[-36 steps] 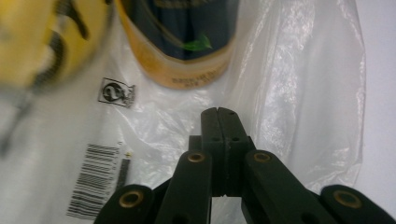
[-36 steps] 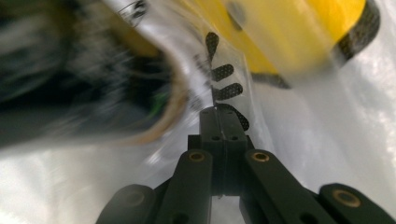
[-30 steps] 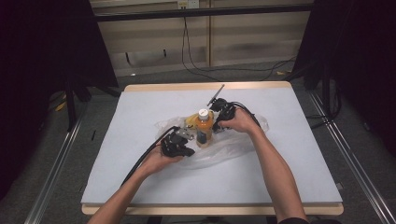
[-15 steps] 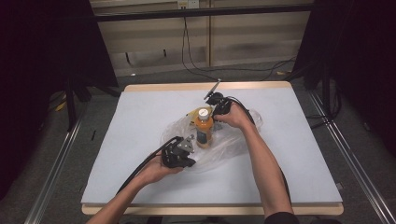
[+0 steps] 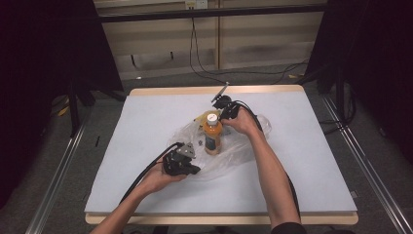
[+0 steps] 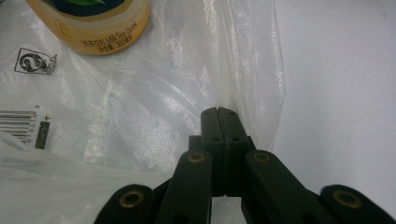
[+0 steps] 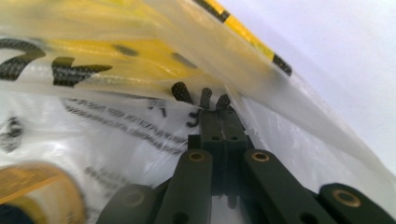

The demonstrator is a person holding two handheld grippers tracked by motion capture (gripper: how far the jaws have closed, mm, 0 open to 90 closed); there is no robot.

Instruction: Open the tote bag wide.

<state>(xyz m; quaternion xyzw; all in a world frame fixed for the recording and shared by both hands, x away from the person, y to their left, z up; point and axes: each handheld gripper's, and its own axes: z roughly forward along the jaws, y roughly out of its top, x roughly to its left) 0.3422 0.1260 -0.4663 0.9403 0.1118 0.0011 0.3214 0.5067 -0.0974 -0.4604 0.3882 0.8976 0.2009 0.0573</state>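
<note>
So, you're at a pale grey-white tabletop (image 5: 146, 126) w/ a light wooden edge, in a dark room: black drapes on both sides, a beige panelled wall at the back, black cables (image 5: 204, 58) hanging down it & trailing across the grey floor, metal rails running along the floor on either side.

Near the middle of the tabletop lies a clear, crinkled plastic bag (image 5: 229, 156). It's thin & glossy, printed w/ black text, a barcode and a small recycling-type mark, as the left tool view shows (image 6: 140, 102). Standing upright on or in the bag is a small bottle of orange-amber drink (image 5: 212, 134), white cap on top, dark label round the middle; whether the plastic fully wraps it you can't tell. Behind the bottle, under the plastic, sits sth yellow w/ black markings (image 7: 116, 60), too blurred to name.

Your left tool (image 6: 218, 112) is clenched, jaws pressed together on a fold of the bag at its near edge, close to your side of the tabletop. Your right tool (image 7: 218, 112) is clenched too, pinching the bag's plastic at the far side, just beside the bottle & touching the printed film. Bottle sits between the 2 tools, nearer the right one.
</note>
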